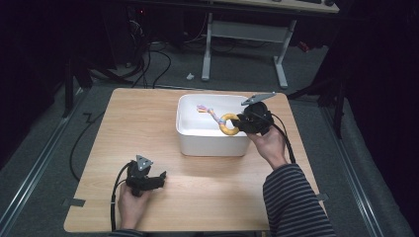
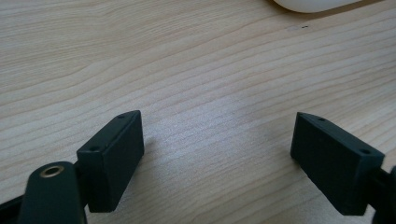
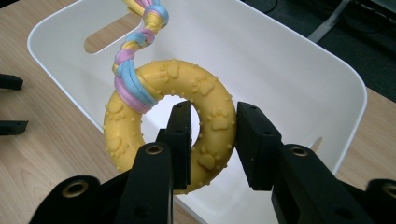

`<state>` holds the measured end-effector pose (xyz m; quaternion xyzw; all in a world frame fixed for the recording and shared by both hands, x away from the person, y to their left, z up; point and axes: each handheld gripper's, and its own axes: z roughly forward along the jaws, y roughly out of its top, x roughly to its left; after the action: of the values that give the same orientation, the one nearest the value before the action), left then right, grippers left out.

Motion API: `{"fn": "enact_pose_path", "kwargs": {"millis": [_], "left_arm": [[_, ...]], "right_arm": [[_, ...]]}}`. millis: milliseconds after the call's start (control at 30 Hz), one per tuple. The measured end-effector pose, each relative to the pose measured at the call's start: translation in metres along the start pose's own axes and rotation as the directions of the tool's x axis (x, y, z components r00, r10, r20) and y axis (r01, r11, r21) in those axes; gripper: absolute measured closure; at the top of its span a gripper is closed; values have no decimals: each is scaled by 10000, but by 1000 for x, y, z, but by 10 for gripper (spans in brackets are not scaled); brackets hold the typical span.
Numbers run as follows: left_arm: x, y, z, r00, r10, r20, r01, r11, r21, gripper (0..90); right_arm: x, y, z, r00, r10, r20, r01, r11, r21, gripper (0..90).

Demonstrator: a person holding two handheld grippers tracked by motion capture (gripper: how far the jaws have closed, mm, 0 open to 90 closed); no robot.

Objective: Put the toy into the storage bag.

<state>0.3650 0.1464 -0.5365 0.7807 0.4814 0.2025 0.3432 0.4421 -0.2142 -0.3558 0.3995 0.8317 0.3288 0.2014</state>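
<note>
Your right gripper [image 3: 212,140] pinches the yellow ring toy [image 3: 170,126] above the white bin [image 3: 327,70]; the rope hangs toward the far side

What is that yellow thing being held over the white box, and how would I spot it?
On the wooden table, find the white bin towards its far right. Over it, the right gripper is shut on a yellow rubber ring toy. Raised paw prints and a pink, blue and yellow braided rope knotted through it set it apart.
</note>
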Motion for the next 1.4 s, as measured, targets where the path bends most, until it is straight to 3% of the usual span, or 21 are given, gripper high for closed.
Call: {"fn": "enact_pose_path", "kwargs": {"millis": [300, 900, 1400], "left_arm": [[0, 0, 0, 10000, -7, 8, 7, 10000, 2, 178], [0, 0, 0, 10000, -15, 2, 15, 10000, -20, 179], [0, 0, 0, 10000, -14, 4, 14, 10000, -18, 179]], "right_arm": [[-2, 1, 9, 9997, 255, 57, -256, 9996, 123, 679], [5, 6, 37, 9999, 123, -6, -122, 9965, 821, 678], [11, 5, 46, 9999, 11, -168, 11, 9917, 1289, 676]]}}
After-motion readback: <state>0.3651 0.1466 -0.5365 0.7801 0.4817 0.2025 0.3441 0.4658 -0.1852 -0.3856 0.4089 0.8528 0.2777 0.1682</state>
